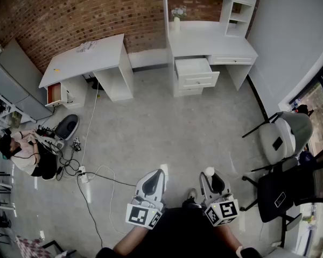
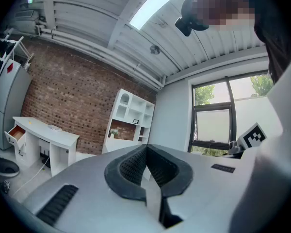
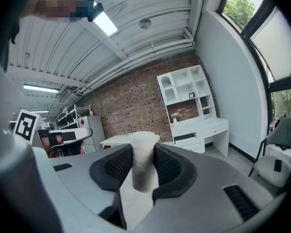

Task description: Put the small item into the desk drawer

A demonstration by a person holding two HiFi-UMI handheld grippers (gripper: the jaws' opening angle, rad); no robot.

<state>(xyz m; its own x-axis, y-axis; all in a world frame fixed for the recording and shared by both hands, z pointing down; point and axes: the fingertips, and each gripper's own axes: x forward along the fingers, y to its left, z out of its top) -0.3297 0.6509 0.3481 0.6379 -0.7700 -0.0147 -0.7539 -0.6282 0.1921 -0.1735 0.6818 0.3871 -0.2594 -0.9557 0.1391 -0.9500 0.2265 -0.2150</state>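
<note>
Our right gripper [image 3: 144, 149] clasped the small white item [image 3: 144, 171], open desk drawer [image 1: 192, 67] far ahead; our left gripper [image 2: 146, 148] sat clenched, empty

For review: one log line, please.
right gripper: shut on white item | left gripper: shut, empty | white desk drawer: open

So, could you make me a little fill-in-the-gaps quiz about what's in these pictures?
The right tongs grip a small item coloured ___.
The left tongs are shut and hold ___.
The back wall is built of ___.
The drawer of the shelved desk stands ___.
Missing words: white; nothing; brick; open.
</note>
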